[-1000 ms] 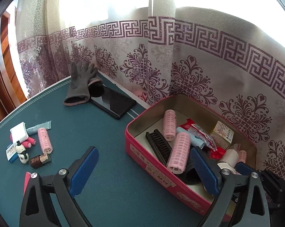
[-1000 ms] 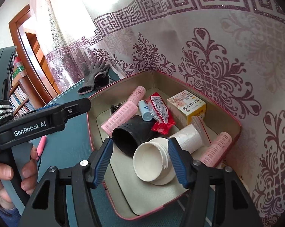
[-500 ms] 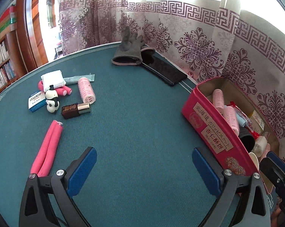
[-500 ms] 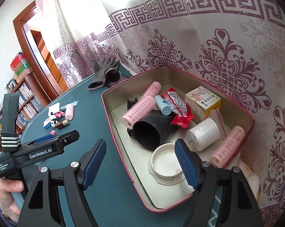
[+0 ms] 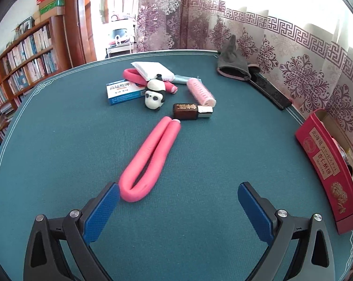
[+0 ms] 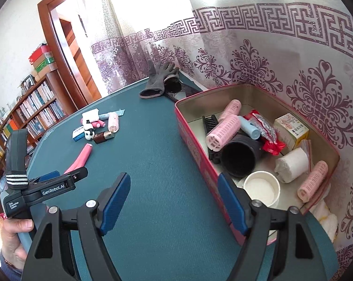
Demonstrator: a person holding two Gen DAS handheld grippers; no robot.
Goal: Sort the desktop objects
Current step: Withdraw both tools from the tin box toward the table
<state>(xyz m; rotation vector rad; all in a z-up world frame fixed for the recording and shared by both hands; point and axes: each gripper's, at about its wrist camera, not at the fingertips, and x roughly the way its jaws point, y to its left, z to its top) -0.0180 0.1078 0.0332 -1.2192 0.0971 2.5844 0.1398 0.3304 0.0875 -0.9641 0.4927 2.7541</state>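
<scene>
A red tin box (image 6: pixel 199 149) holds pink curlers, a black cup, a white cup, a paper roll and a yellow carton; its side shows in the left wrist view (image 5: pixel 326 164). On the green table lie a folded pink foam roller (image 5: pixel 150 157), a brown bottle (image 5: pixel 191 111), a panda figure (image 5: pixel 154 94), a pink curler (image 5: pixel 201 92) and a blue-white box (image 5: pixel 123 91). My left gripper (image 5: pixel 176 210) is open and empty, its left pad beside the foam roller's bend. My right gripper (image 6: pixel 174 201) is open and empty, over the box's near-left edge.
A grey glove (image 5: pixel 232 66) and a black phone (image 5: pixel 270 91) lie at the table's far edge by the patterned curtain. A white cloth (image 6: pixel 324 217) sits behind the box. Bookshelves and a door stand beyond the table at left.
My left gripper has swung left, away from the box, toward the loose items and the foam roller. My right gripper has drawn back from above the white cup to the box's edge.
</scene>
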